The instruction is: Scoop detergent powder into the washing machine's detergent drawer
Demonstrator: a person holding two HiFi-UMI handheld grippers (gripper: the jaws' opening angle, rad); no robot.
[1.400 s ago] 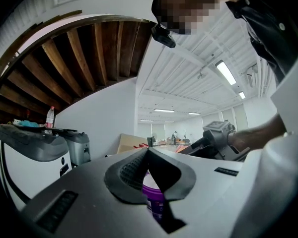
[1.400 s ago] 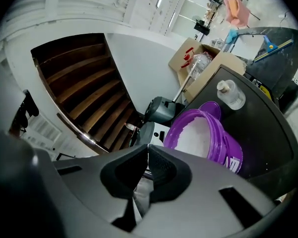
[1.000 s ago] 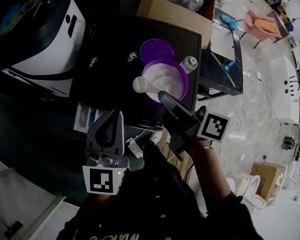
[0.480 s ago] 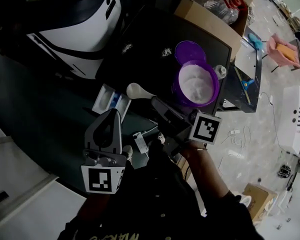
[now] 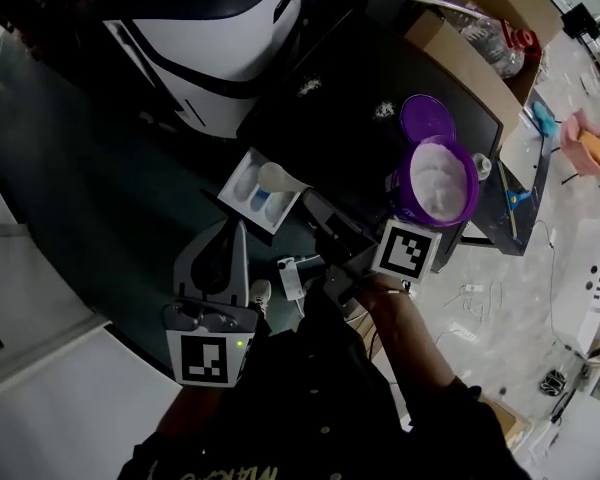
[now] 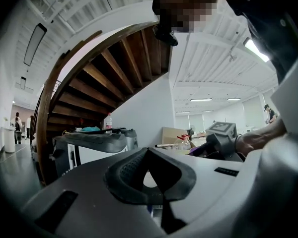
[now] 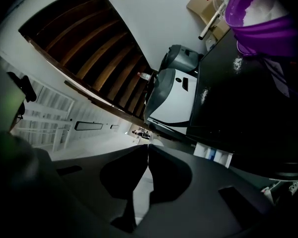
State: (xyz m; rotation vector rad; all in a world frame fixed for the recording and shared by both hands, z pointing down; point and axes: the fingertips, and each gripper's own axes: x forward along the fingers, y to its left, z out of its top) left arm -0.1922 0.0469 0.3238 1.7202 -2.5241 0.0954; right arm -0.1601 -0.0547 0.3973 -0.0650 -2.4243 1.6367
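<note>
The right gripper [image 5: 312, 208] is clenched on the thin handle of a white scoop [image 5: 278, 178], whose bowl hangs just over the far right corner of the open detergent drawer [image 5: 245, 188]. The drawer sits left of the dark bench [image 5: 350, 88], where the purple tub [image 5: 398, 190] of powder stands well to the right. The left gripper [image 5: 240, 230] waits near me, clenched on nothing. I can't tell how full the scoop is. The bowl is at the drawer's edge, so tipping now could drop powder outside it or into the wrong compartment. The pinched handle could also twist and spill.
</note>
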